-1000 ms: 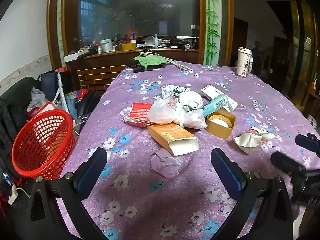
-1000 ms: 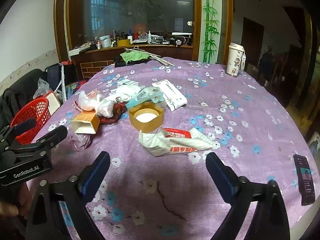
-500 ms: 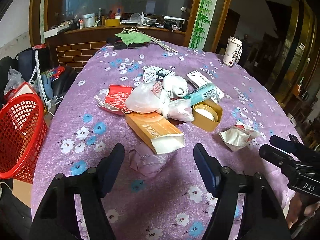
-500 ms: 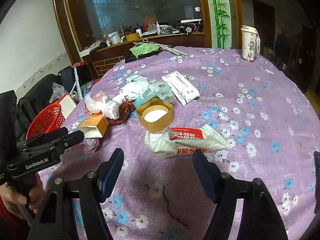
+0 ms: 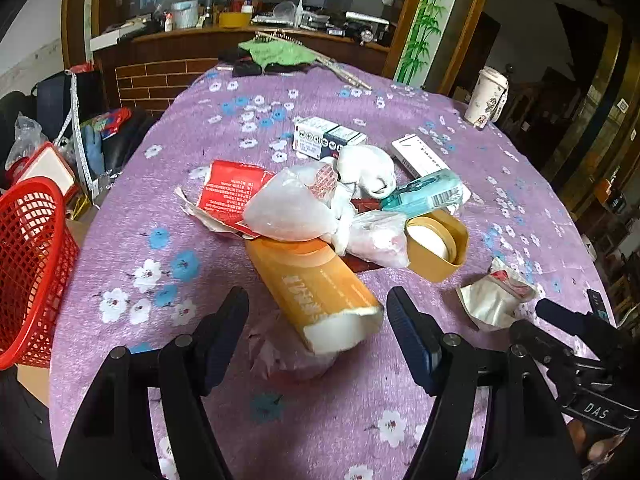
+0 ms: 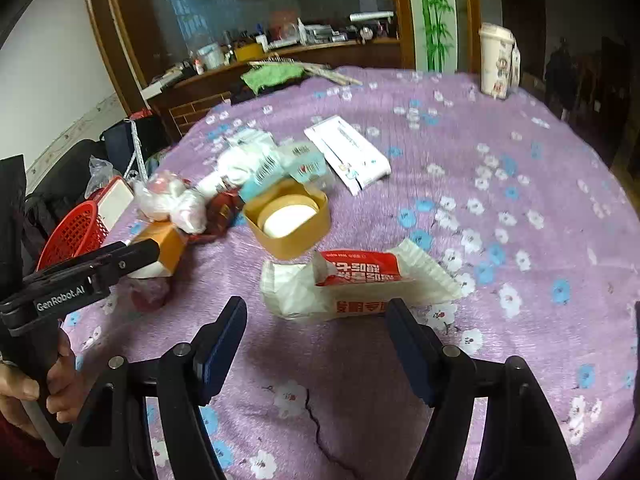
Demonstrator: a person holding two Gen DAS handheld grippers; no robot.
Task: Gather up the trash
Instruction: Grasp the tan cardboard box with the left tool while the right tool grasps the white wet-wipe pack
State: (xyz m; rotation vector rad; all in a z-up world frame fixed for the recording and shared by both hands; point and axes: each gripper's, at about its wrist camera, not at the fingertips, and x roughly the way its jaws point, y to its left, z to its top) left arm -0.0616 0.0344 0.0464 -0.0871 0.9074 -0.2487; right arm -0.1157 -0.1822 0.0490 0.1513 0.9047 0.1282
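Note:
Trash lies heaped on the purple flowered tablecloth (image 5: 160, 200). An orange carton (image 5: 316, 280) points its open end between the fingers of my left gripper (image 5: 316, 316), which stands open, its pads off the carton. A crumpled purple wrap (image 5: 288, 356) lies under that end. Behind are white plastic bags (image 5: 288, 208), a red packet (image 5: 232, 188), a teal pack (image 5: 424, 194) and a tan round tub (image 5: 436, 240). My right gripper (image 6: 316, 316) is open just short of a red-and-white wrapper (image 6: 360, 280). The red basket (image 5: 32, 260) sits off the table's left edge.
A white patterned cup (image 5: 486, 96) stands at the far right of the table. A flat white box (image 5: 420, 156) and a small carton (image 5: 324, 138) lie behind the heap, a green cloth (image 5: 276, 54) at the far edge. Bags crowd the floor by the basket. A phone (image 5: 598, 304) lies near the right edge.
Both grippers moved forward and lower toward the trash, and their jaws narrowed. The orange carton now reaches between the left fingers; the red-and-white wrapper sits closer to the right fingers.

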